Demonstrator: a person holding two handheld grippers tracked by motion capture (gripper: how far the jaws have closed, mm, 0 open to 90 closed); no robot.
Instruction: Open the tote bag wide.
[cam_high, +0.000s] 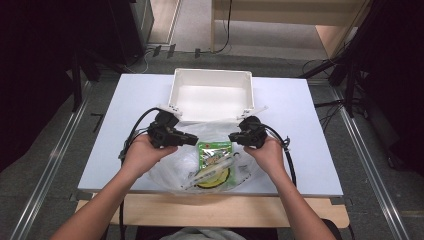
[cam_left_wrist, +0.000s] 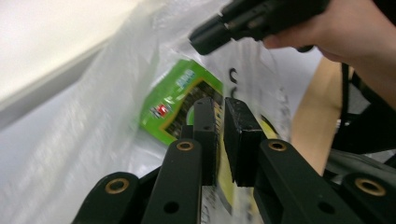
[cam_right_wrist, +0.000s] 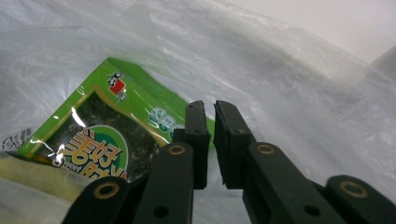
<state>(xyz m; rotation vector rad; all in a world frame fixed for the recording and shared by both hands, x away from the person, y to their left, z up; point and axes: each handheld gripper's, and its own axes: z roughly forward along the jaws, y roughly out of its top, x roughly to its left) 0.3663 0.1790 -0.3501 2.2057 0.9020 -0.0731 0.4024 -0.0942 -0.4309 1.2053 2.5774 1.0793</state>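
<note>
A clear plastic bag is lying crumpled on the near part of the table, its mouth facing the white box. Inside it a green snack packet is lying flat, with a dark window on its front, and a yellow packet is lying partly under it.

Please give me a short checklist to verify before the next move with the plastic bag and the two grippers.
1. Left gripper pinches the plastic bag: cannot tell; jaws nearly together, film between them unclear.
2. Right gripper pinches the bag: cannot tell; jaws nearly together above the film.
3. Green snack packet is inside the bag: ok, seen through the film.
4. White bin stands open behind the bag: ok.
5. The grippers are apart, one at each side of the bag's top: ok.
6. Bag rests fully on the table: not ok; its near edge reaches the table's front edge.
</note>
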